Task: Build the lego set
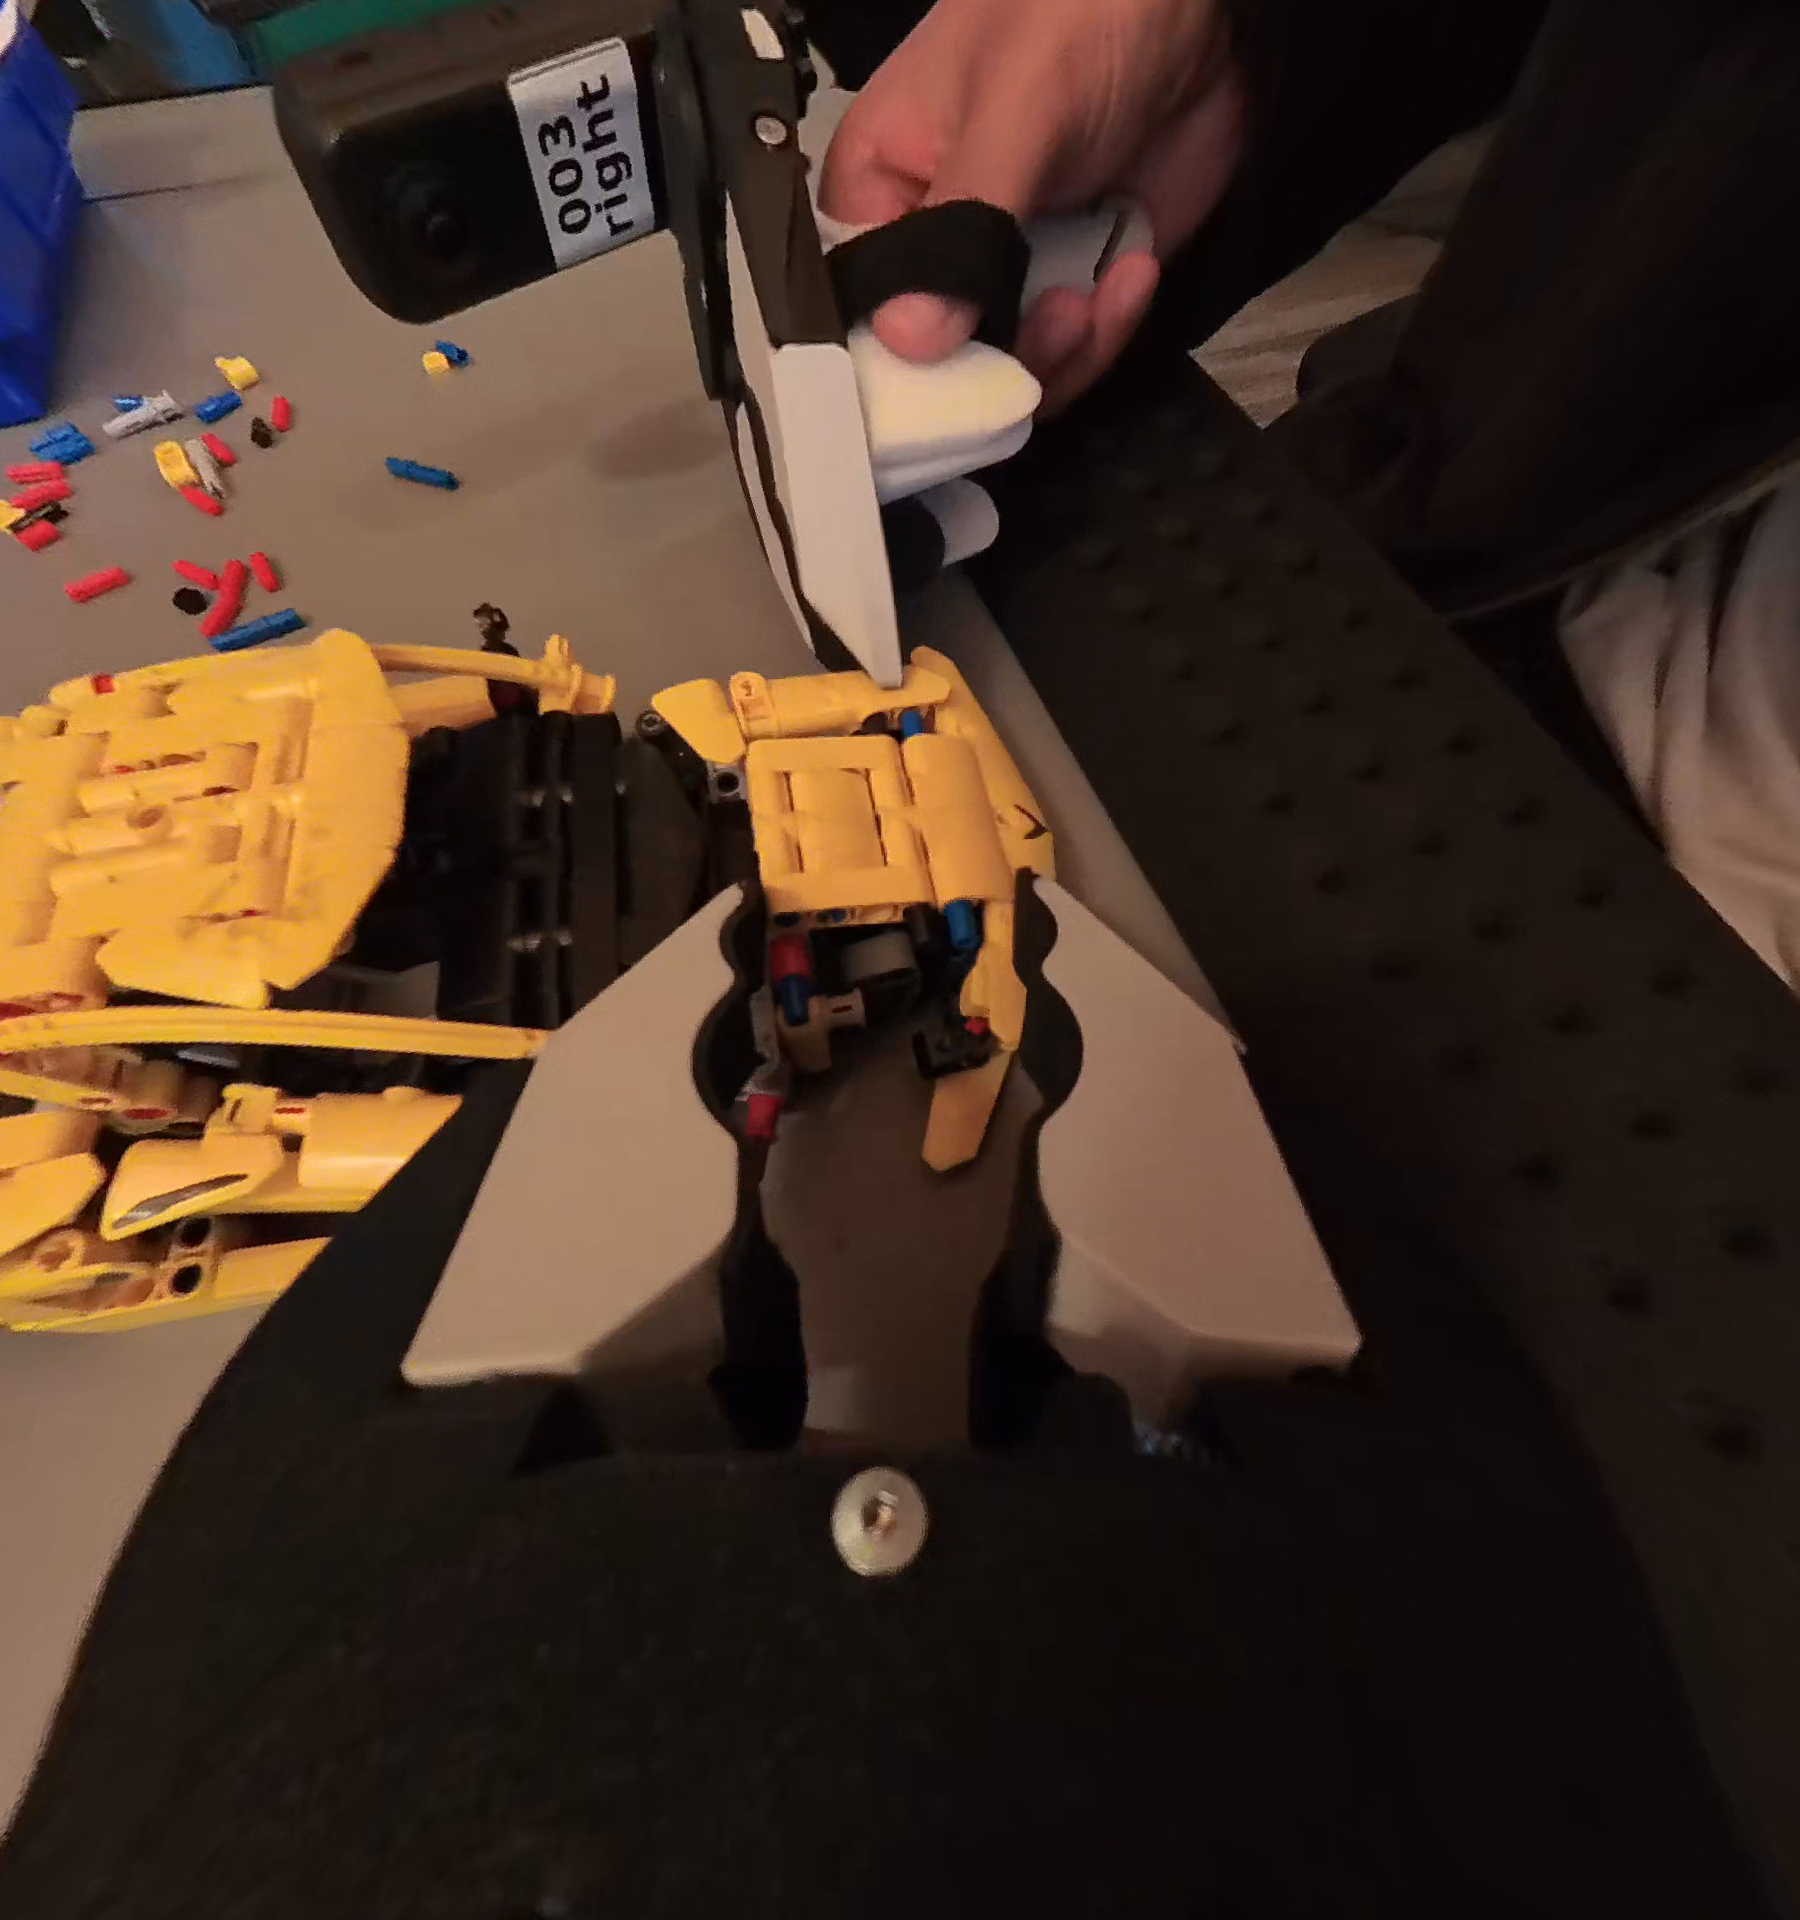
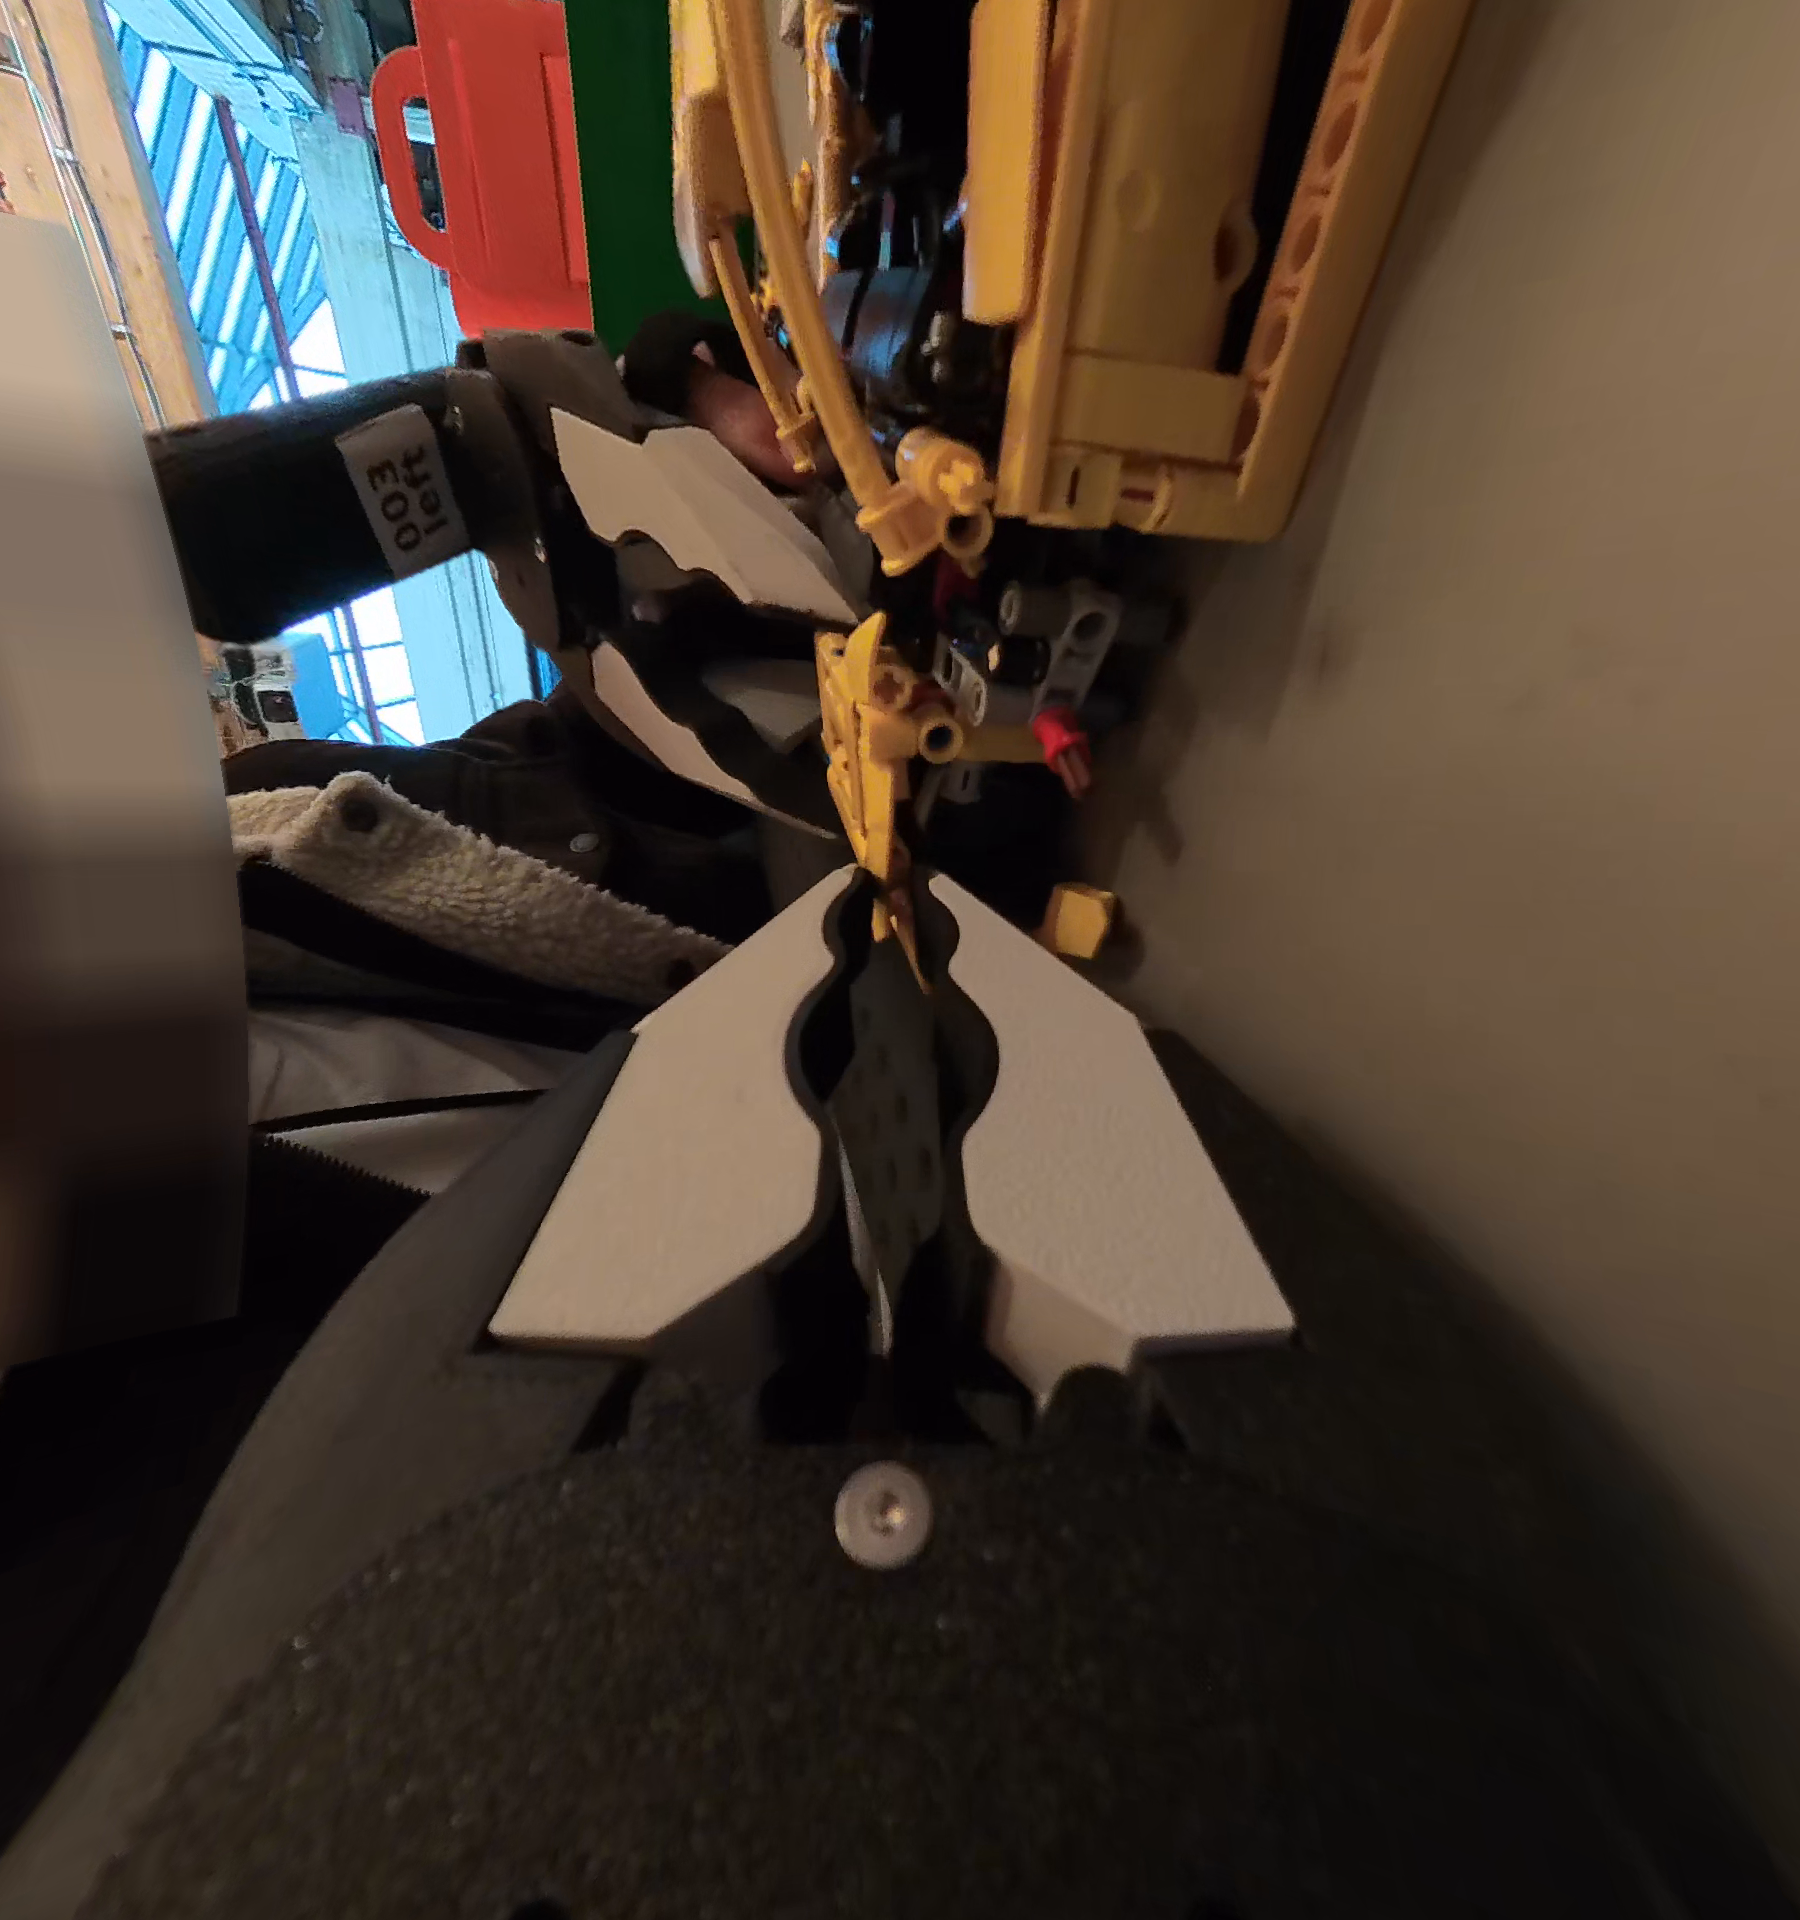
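We see a yellow lego model (image 1: 210, 831) with a black middle band and small red and blue pins showing through it. Loose pieces (image 1: 148, 488) in red, blue, yellow, grey and black dot the grey-beige desk (image 1: 584, 499). Our left tongs (image 1: 880, 904) have pale grey fingers on a black, grainy body; our right tongs (image 2: 891, 883) look white on black. A black mat (image 1: 1447, 935) carries a pattern of dimples.

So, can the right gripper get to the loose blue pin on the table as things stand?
Probably not right away. The right gripper is shut on a yellow panel of the small yellow assembly, which the left gripper also holds. The blue pin lies apart with bare table around it.
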Demonstrator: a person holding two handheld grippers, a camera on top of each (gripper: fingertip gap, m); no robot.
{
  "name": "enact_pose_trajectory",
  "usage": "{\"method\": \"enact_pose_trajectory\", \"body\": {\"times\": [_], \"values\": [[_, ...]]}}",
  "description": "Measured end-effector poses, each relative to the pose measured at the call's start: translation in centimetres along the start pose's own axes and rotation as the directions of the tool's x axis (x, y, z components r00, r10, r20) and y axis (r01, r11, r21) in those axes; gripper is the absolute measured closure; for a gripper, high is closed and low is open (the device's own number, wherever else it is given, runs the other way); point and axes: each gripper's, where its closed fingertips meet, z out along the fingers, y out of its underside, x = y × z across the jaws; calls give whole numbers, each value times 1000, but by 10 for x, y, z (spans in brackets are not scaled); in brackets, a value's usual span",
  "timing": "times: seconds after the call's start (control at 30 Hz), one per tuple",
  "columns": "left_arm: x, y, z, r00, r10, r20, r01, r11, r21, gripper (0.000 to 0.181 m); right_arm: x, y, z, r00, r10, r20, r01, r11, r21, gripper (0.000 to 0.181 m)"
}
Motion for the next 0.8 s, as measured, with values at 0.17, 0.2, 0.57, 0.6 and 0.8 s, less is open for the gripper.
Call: {"method": "enact_pose_trajectory", "body": {"times": [0.17,0.2,0.57,0.6,0.8], "values": [[0,0,1,1000,7,9,-7,1000,5,133,1,1,1,1000,-3,-9,3,1000,-5,175],[0,0,1,1000,11,15,-12,1000,5,133,1,1,2,1000,-4,-12,4,1000,0,175],[-3,0,2,996,-4,84,4,1000,1,134,1,-1,5,999,7,-48,-1,994,105,175],[-3,-1,2,996,-7,84,7,1000,2,134,1,0,5,998,-3,-57,9,994,109,175],[-3,-1,2,996,-50,78,50,999,5,134,0,0,3,995,-61,-74,66,996,61,175]]}}
